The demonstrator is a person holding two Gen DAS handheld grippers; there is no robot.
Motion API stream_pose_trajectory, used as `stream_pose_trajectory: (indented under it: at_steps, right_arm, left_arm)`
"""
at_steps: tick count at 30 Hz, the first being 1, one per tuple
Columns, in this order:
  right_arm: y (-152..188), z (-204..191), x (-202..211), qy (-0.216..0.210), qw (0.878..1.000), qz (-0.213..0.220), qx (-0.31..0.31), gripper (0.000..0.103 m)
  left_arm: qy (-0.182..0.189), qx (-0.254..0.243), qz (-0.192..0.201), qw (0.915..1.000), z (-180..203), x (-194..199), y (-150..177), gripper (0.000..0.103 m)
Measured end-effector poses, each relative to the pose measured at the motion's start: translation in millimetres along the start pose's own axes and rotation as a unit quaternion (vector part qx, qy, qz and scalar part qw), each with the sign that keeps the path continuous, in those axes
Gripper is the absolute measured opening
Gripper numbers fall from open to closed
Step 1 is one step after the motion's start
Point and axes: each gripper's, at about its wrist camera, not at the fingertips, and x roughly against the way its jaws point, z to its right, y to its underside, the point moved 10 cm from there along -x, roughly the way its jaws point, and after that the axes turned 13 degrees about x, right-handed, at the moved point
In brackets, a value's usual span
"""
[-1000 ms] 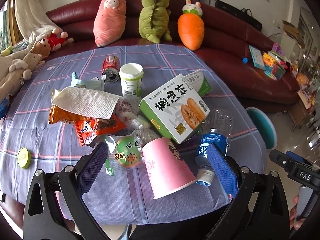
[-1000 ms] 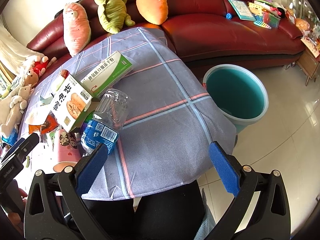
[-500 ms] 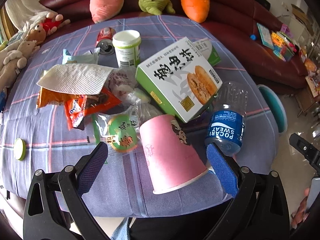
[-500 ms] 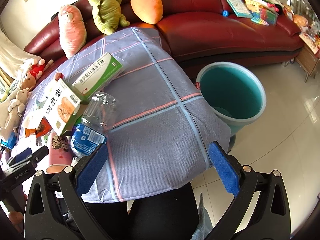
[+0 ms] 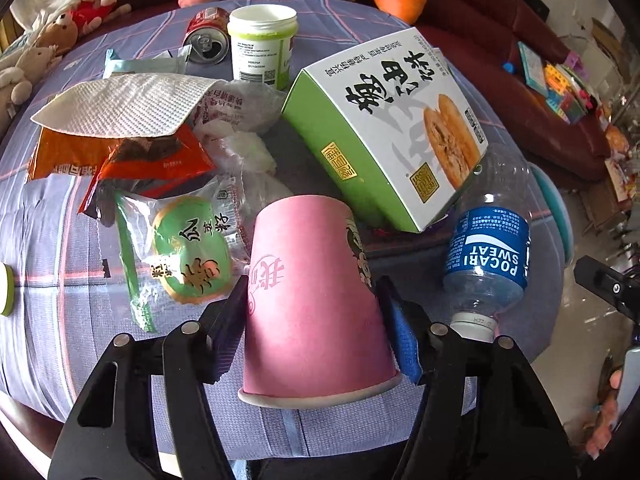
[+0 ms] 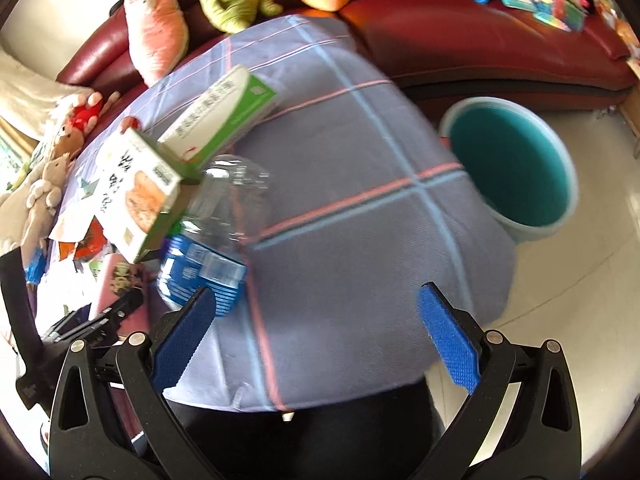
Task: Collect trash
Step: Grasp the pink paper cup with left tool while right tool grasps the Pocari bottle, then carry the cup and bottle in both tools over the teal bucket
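Pink paper cup [image 5: 316,304] lay on its side at table's near edge, left gripper [image 5: 314,322] clamped on both flanks. Plastic bottle [image 5: 490,252] lay just right. Right gripper [image 6: 316,334] hung wide, empty, above tablecloth [image 6: 360,280]; teal bin [image 6: 508,172] beyond; view blurred.

paper cups: one, the pink cup [image 5: 316,304], lying on its side at the near edge of the desk [image 6: 360,216]
plastic bottles: one, the Pocari Sweat bottle [image 5: 486,256]
cardboard boxes: two, the pastry box [image 5: 390,120] and a flatter green-and-white box [image 6: 224,108]
soda cans: one, the red can [image 5: 206,36]
tubs: one, the white tub [image 5: 262,46]
paper towels: one [image 5: 120,110]
buckets: one, teal [image 6: 508,168], on the floor off the desk's right edge
plush toys on the sofa back: three
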Motion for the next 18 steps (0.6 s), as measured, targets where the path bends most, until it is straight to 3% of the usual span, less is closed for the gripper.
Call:
stream_pose_trajectory:
  at_steps: [6,12,18]
  right_arm:
    - [-23.2,-36.0,-24.4,-0.026,0.999,-0.019,0.026,0.097]
    - [-35.4,-53.2,-48.6,-0.044,0.998,-0.041,0.025,0.077]
    - [-27.7,-62.2,-76.3,-0.065,0.995,-0.077,0.013,0.077]
  left_arm:
    - [0.031,-0.007,0.01,0.9994,-3.4,5.4,-0.6,0.061]
    - [0.053,-0.005,0.018,0.9984,-15.7,20.7,-3.0,0.061]
    - [0.055,0.002,0.015,0.9984,-17.7,18.7,-11.3,0.062]
